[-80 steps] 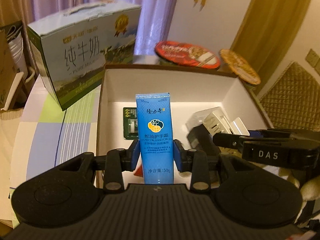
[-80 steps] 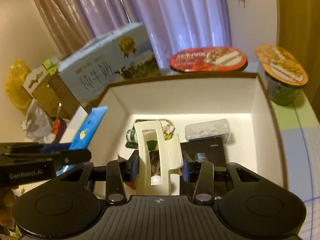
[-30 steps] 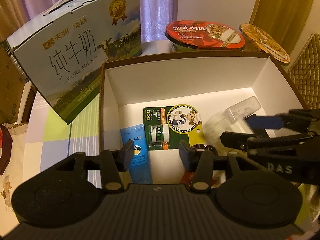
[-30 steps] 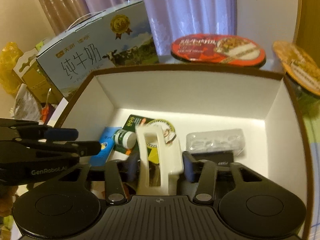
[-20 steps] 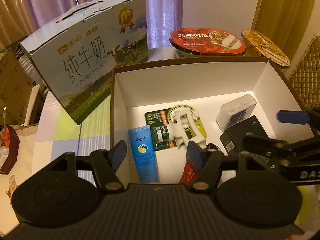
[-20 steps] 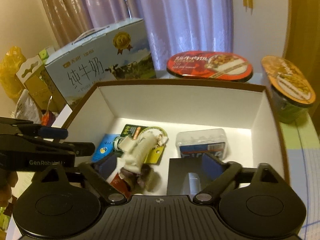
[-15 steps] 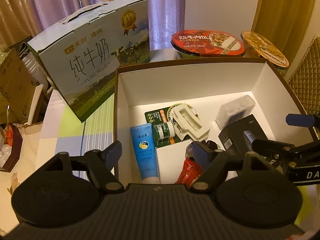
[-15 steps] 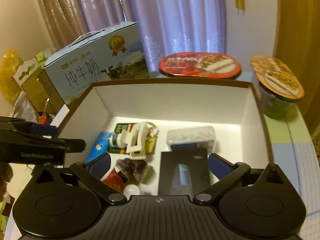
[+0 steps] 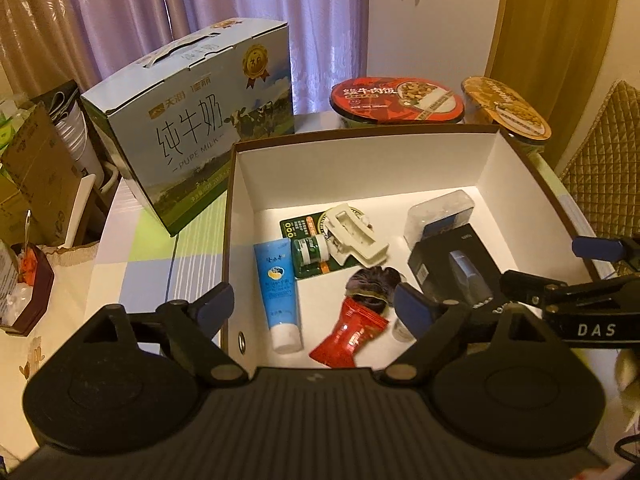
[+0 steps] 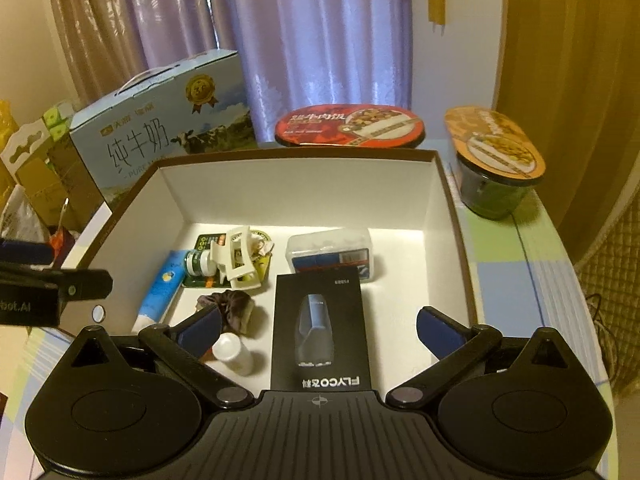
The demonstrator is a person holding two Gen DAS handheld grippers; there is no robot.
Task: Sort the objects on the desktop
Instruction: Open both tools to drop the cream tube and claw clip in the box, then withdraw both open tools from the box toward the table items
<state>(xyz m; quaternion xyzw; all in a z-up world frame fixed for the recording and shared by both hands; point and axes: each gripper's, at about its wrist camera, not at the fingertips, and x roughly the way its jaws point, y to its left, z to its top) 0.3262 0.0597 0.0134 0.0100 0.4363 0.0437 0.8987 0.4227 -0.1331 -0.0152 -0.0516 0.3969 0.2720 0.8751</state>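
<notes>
Open cardboard box (image 9: pixel 516 168) with white inside and brown rim, standing on a checked surface (image 9: pixel 132 272). Contents, left side: blue hand cream tube (image 9: pixel 277 288) lying flat, cap toward the near wall; just beside it a green card with a small green bottle (image 9: pixel 310 250); a cream hair claw clip (image 9: pixel 352 236) lying across that card, touching it. Contents, middle: dark fabric scrunchie (image 9: pixel 372 286) and, touching its near edge, a red snack packet (image 9: pixel 348 336); a small white bottle (image 10: pixel 234 350) near the front wall. Contents, right side: clear plastic case (image 10: pixel 332 254) toward the back, with a black shaver box (image 10: pixel 320 328) lying flat in front of it and overlapping its near edge. Behind the box, on the surface: blue milk carton with handle (image 9: pixel 192 128) to the left, red-lidded instant meal bowl (image 9: pixel 396 98) at centre, orange-lidded cup (image 10: pixel 494 148) to the right. Purple curtain (image 10: pixel 312 40) behind all. Left tongs (image 9: pixel 316 308): above the near-left part of the box, jaws opening, spread wide, nothing between the pads, all items lying free below. Right tongs (image 10: pixel 320 326): above the near-right part of the box, jaws spread to the full, gripping nothing, the black shaver box lying on the floor of the box beneath them.
</notes>
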